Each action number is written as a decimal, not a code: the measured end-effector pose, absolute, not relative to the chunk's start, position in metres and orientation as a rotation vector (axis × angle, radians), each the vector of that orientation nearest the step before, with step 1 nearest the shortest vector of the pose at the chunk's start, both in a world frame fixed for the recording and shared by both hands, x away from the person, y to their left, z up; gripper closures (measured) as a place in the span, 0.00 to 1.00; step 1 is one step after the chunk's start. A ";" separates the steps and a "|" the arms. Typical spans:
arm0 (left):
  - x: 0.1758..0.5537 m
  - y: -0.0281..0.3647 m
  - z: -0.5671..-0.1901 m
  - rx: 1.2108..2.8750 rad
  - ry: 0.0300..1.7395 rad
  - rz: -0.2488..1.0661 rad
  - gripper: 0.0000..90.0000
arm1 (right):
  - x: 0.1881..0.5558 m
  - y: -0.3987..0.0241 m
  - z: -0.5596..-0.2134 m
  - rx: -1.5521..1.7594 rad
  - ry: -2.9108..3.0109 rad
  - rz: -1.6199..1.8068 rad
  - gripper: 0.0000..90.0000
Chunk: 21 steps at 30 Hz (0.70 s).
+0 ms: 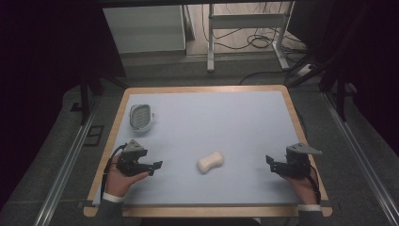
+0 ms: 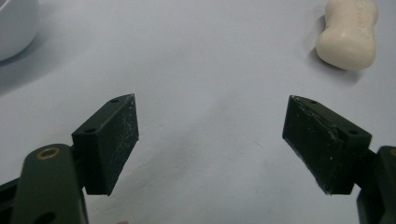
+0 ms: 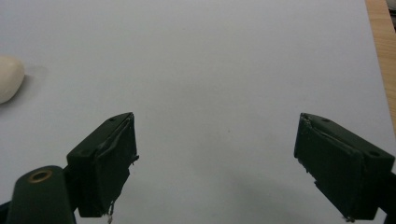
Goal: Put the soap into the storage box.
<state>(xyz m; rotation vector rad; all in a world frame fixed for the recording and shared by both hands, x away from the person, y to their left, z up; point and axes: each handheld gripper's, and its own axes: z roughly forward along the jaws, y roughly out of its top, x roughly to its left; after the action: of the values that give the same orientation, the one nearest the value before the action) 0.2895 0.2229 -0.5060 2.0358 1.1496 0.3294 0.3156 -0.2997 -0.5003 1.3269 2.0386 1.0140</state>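
Cream soap (image 1: 210, 162) lies mid-table, well apart from wooden edges (image 1: 297, 123).

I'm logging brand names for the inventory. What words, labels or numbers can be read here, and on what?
No text can be read.
Soap bar: faint embossed marks on its top in the left gripper view, too blurred to read.
Soap dish: no lettering visible.
Table: no lettering visible.

The soap bar (image 2: 348, 35) seems to bear faint embossed lettering, too blurred to read; no other text is legible.
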 end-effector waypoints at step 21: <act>0.286 0.224 -0.502 2.018 1.171 0.349 0.21 | 0.311 -0.303 -0.496 1.322 2.013 1.016 0.14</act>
<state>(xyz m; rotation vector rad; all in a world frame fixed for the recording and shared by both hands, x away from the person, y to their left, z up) 0.2860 0.2235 -0.5025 2.0183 1.1709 0.3492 0.3114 -0.3033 -0.4960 1.3217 2.0135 1.0164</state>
